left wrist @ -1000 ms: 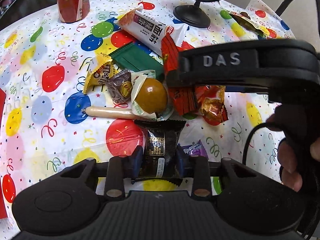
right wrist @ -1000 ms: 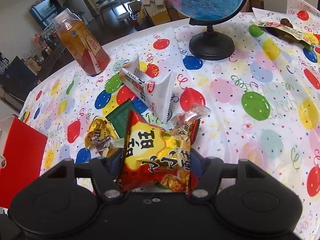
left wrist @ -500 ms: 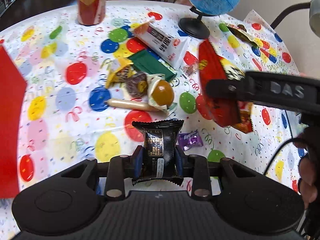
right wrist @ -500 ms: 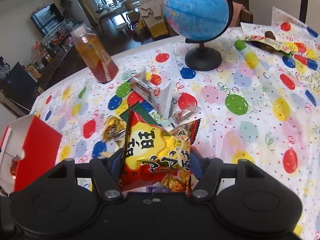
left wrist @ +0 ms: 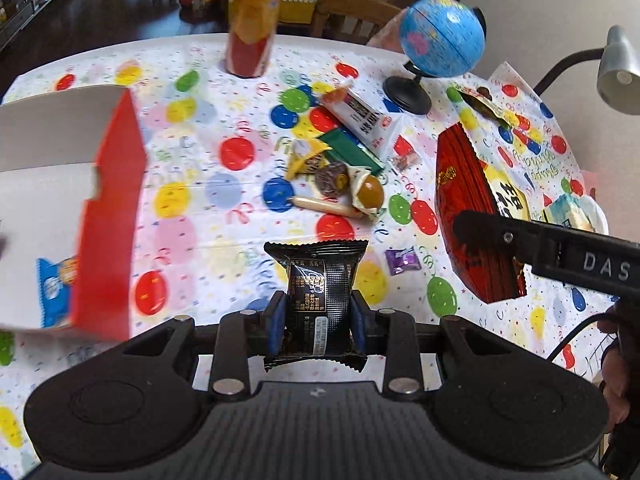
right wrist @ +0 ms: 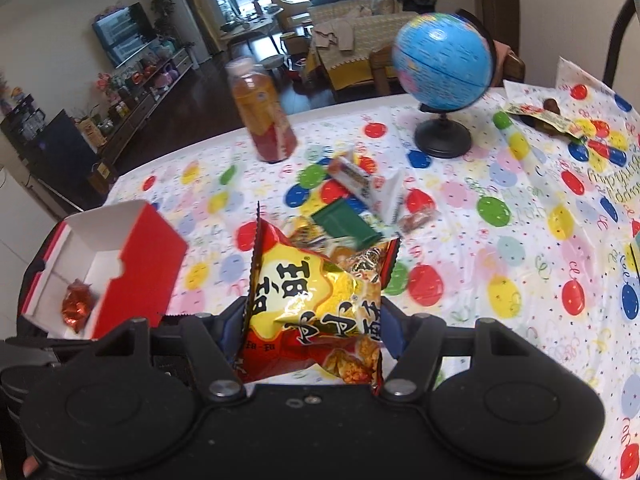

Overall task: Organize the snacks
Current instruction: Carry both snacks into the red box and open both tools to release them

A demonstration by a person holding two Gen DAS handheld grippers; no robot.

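My left gripper [left wrist: 318, 326] is shut on a black snack packet [left wrist: 320, 292] and holds it above the table. My right gripper [right wrist: 312, 330] is shut on a red and yellow snack bag [right wrist: 316, 300]; the bag also shows in the left wrist view [left wrist: 476, 216]. A red box [left wrist: 108, 216] with a white inside stands open at the left, close to my left gripper; it also shows in the right wrist view [right wrist: 132, 264]. It holds a blue packet [left wrist: 56, 284] and a red foil sweet [right wrist: 76, 306]. A pile of loose snacks [left wrist: 340, 168] lies mid-table.
A drink bottle [left wrist: 250, 28] stands at the back of the table. A globe [left wrist: 436, 48] stands at the back right. A purple sweet [left wrist: 402, 260] lies near my left gripper. A lamp [left wrist: 618, 68] is at the far right. The balloon tablecloth [right wrist: 500, 240] covers the table.
Both grippers have pulled back and risen from the snack pile with their packets. The red box has come into view at the left and now sits close to the left gripper.
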